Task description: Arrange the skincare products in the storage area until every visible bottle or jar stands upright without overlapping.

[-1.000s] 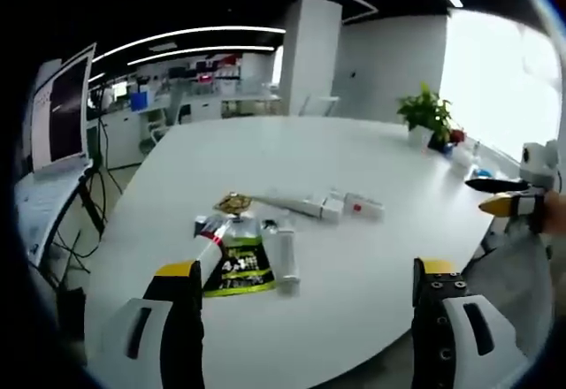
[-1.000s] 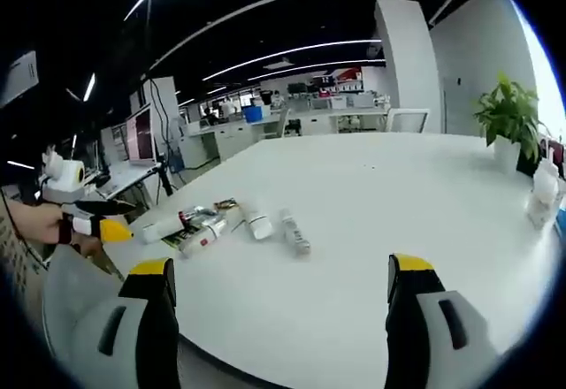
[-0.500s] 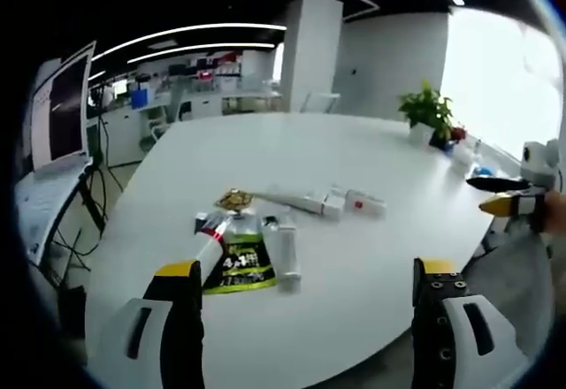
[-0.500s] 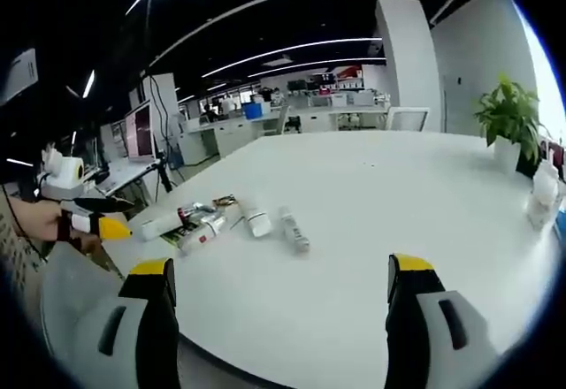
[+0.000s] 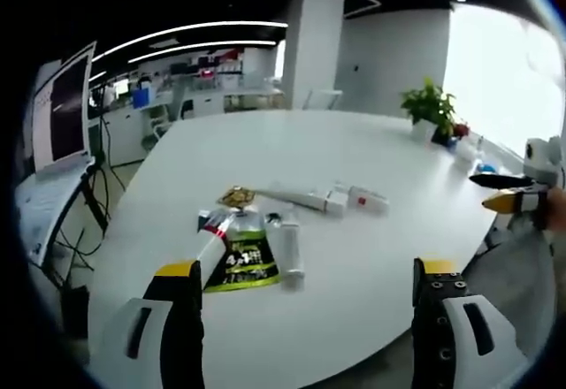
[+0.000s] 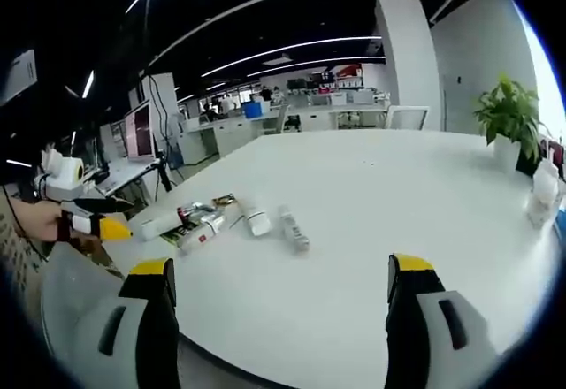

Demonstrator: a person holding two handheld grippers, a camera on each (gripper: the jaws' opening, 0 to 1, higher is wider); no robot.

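Both my grippers hang short of the near edge of the white table, and nothing is gripped yet; I judge the step in hand to be the approach to the first product. My left gripper has its jaws spread wide apart with only bare tabletop between them, and my right gripper stands the same way, jaws wide and holding nothing. The skincare products lie in a loose cluster on the left-centre of the table, all on their sides, none upright. Working left to right in the left gripper view: a white tube with a red band lies partly across a flat green sachet; just beside it a white bottle lies lengthwise; a small gold-topped item sits at the far side of the group; a long white tube runs to the right, and a short white container with a red mark ends the row. In the right gripper view the same cluster sits left of centre, well ahead of my jaws. To do this step well, I would start at the left end, since the tube overlapping the sachet is the clearest fault. I should bring the left gripper in with its jaws aligned across the tube's width, close near the cap end, and lift clear before rotating it upright. The right gripper should wait near the right end, ready to steady. The tubes look likely to tip on narrow caps, so release slowly.
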